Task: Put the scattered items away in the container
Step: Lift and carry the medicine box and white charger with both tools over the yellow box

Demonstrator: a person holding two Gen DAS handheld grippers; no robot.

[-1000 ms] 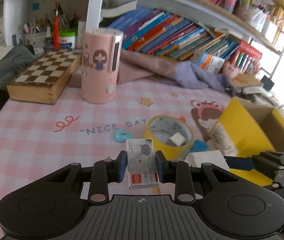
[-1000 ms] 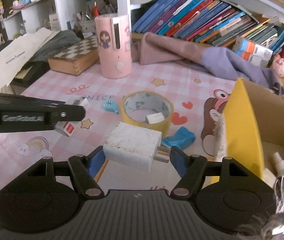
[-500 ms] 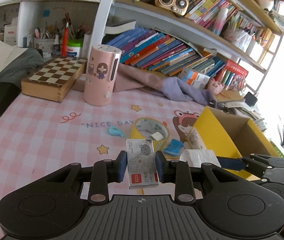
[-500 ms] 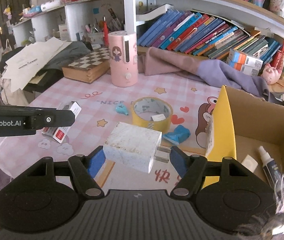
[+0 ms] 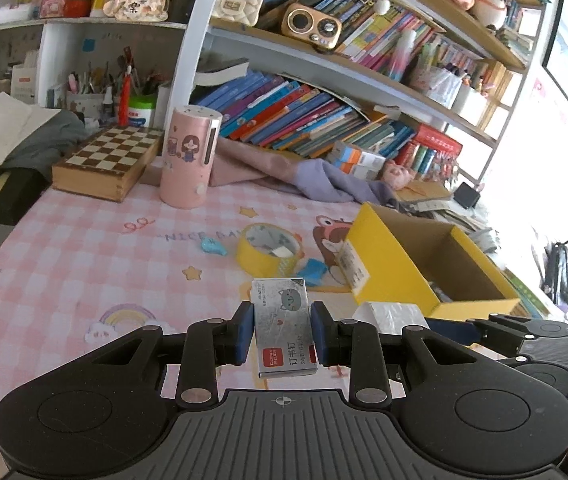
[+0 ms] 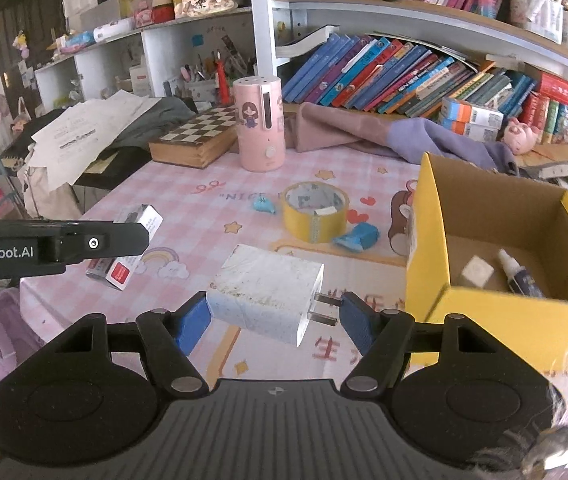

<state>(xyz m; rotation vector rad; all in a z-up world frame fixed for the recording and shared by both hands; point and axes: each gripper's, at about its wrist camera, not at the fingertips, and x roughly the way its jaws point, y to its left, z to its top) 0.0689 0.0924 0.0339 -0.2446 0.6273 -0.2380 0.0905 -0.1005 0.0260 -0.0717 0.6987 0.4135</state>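
— Holding anything?
— Yes: my left gripper point(image 5: 282, 330) pinches the staple box point(image 5: 284, 326); my right gripper point(image 6: 274, 318), half-spread, clamps the white charger point(image 6: 264, 292), both above the table beside the yellow box point(image 6: 483, 308).
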